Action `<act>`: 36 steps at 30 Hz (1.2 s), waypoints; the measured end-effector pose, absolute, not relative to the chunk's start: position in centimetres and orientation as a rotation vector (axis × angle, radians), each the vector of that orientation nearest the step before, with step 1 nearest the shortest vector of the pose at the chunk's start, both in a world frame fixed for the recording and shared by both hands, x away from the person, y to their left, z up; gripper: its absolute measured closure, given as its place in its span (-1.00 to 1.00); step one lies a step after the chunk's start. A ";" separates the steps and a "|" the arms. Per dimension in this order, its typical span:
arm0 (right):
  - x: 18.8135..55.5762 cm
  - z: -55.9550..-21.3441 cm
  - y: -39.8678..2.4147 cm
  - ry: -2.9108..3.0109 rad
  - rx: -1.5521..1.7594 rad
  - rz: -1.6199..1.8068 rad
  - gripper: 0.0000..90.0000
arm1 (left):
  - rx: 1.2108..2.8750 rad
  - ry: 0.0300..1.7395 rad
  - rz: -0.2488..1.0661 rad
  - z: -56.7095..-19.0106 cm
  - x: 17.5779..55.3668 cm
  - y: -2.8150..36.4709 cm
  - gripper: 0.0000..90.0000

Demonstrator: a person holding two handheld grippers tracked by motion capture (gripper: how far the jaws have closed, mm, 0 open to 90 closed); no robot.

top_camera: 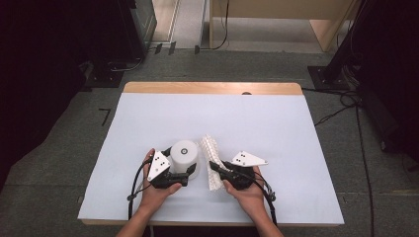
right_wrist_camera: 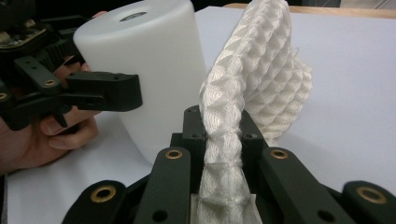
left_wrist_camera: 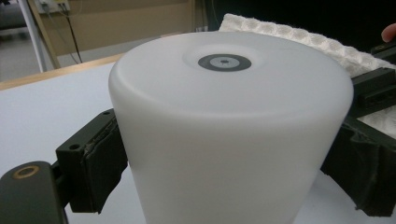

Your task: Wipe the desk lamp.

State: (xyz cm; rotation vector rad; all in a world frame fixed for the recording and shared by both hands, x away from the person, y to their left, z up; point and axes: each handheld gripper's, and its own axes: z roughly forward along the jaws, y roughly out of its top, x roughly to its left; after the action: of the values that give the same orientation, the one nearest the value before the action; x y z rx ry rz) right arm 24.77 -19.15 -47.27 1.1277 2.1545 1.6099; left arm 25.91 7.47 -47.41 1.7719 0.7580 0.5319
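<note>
A white table [top_camera: 276, 128] seen from above, with a person's two hands near its front edge, each holding a black gripper. The left gripper [top_camera: 190, 174] clasps a white upturned cup [top_camera: 184, 157] that stands upright on the table, one pad pressed against each side of its wall. Just to the right, the right gripper [top_camera: 214, 165] is clenched on a white waffle-textured cloth [top_camera: 211, 158], which is pinched between its jaws and rises beside the cup.
</note>
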 end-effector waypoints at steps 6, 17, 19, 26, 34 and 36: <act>25.0 -47.7 -19.0 2.170 1.130 1.597 0.75 | 1.757 0.843 0.538 -47.2 25.4 6.5 -0.95; 24.8 -48.6 -17.7 2.250 1.115 1.572 0.75 | 1.798 0.887 0.563 -47.4 26.0 6.3 -0.81; 24.8 -48.8 -17.4 2.270 1.113 1.566 0.75 | 1.759 0.875 0.521 -47.1 26.2 7.0 -0.81; 24.5 -48.7 -16.7 2.270 1.088 1.586 0.75 | 1.711 0.779 0.407 -45.9 26.6 8.3 -0.81; 24.0 -47.6 -16.9 2.237 1.026 1.634 0.76 | 1.765 0.716 0.375 -46.2 26.4 7.7 -0.81; 23.9 -47.2 -17.1 2.221 1.010 1.646 0.76 | 1.784 0.700 0.376 -46.4 26.4 7.4 -0.81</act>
State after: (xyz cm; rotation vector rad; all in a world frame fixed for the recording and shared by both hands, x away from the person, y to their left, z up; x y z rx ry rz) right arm 23.92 -17.10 -47.17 1.0104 2.2215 1.6455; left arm 26.39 7.45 -46.37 1.7839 0.7005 0.3755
